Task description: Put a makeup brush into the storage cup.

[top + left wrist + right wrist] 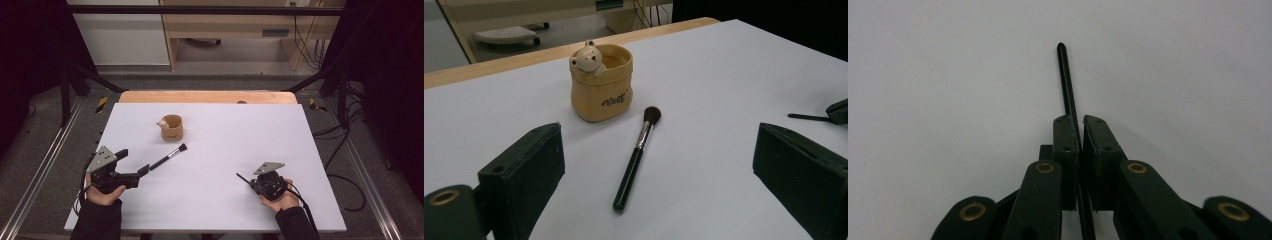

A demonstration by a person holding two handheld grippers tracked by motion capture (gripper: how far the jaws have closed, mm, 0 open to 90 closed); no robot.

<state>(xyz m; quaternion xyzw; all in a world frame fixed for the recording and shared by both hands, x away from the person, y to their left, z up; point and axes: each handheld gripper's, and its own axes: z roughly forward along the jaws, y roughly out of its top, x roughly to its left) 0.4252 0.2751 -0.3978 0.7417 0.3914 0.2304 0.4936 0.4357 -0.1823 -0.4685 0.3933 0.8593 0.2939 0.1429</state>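
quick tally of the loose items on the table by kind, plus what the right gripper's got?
Bear-faced tan cup: 1
Makeup brush lying free on the white table: 1
Thin black stick clamped in the shut right gripper: 1
Total: 3

I see dark sleeves at my near tabletop edge, left gripper (pixel 145 170) black with a grey three-cornered plate and trailing cable, right gripper (pixel 243 179) the same, black linked jaws, brass-ringed pivots, small screws by the pads.
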